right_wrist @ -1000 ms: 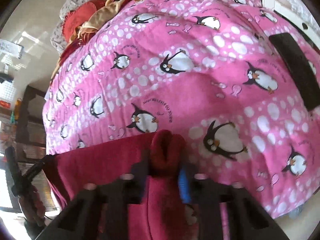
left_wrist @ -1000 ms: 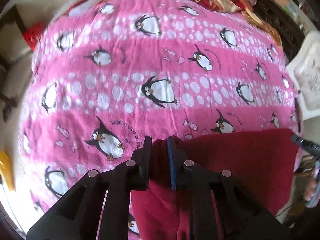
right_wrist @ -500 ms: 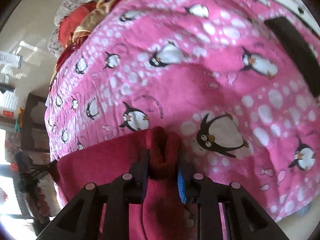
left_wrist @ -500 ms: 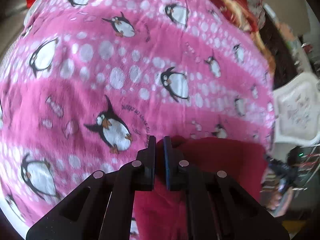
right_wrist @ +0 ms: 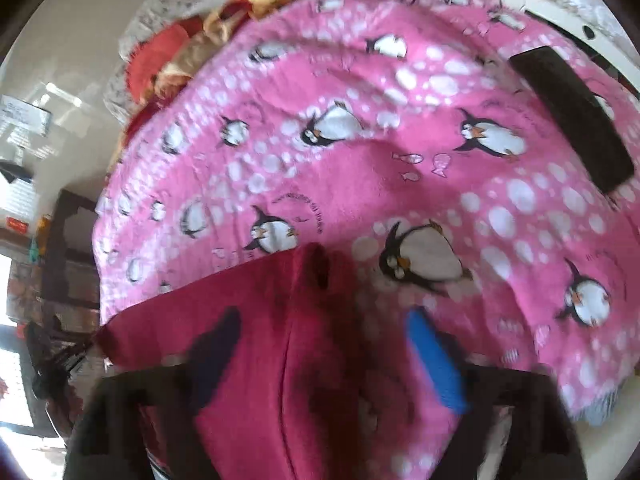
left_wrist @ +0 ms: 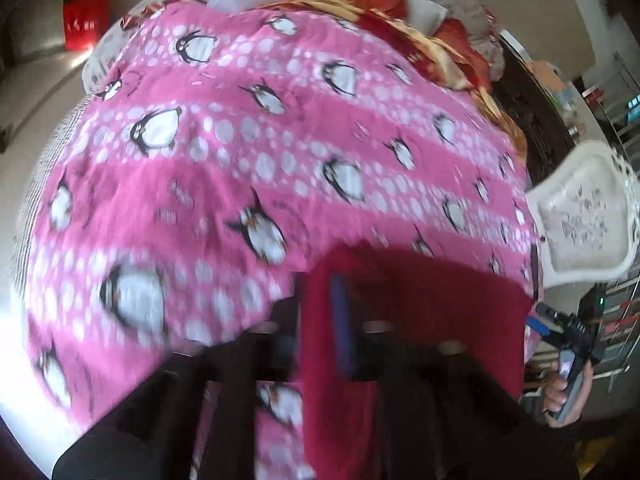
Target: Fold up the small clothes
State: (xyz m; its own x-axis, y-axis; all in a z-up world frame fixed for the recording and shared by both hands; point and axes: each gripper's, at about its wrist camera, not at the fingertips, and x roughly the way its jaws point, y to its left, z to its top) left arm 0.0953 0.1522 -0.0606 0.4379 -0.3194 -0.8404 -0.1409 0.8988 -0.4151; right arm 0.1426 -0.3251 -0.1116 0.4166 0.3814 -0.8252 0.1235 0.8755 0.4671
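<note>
A dark red garment (left_wrist: 424, 304) lies at the near edge of a bed covered by a pink penguin blanket (left_wrist: 248, 148). In the left wrist view my left gripper (left_wrist: 320, 320) pinches the garment's left corner between its blurred fingers. In the right wrist view the garment (right_wrist: 256, 320) spreads left, and its bunched corner rises between the fingers. My right gripper (right_wrist: 320, 344) has its jaws spread wide, with the blue pad (right_wrist: 436, 360) off the cloth. The right gripper also shows at the far right in the left wrist view (left_wrist: 568, 336).
A black rectangular object (right_wrist: 572, 116) lies on the blanket at the right. Red and gold bedding (left_wrist: 360, 4) is piled at the head of the bed. A white ornate chair (left_wrist: 584, 216) stands beside the bed's right side. A red bag (left_wrist: 86, 20) sits on the floor.
My right gripper's jaws have opened and let go of the garment's corner. My left gripper stays shut on the cloth and the view has swung, with motion blur.
</note>
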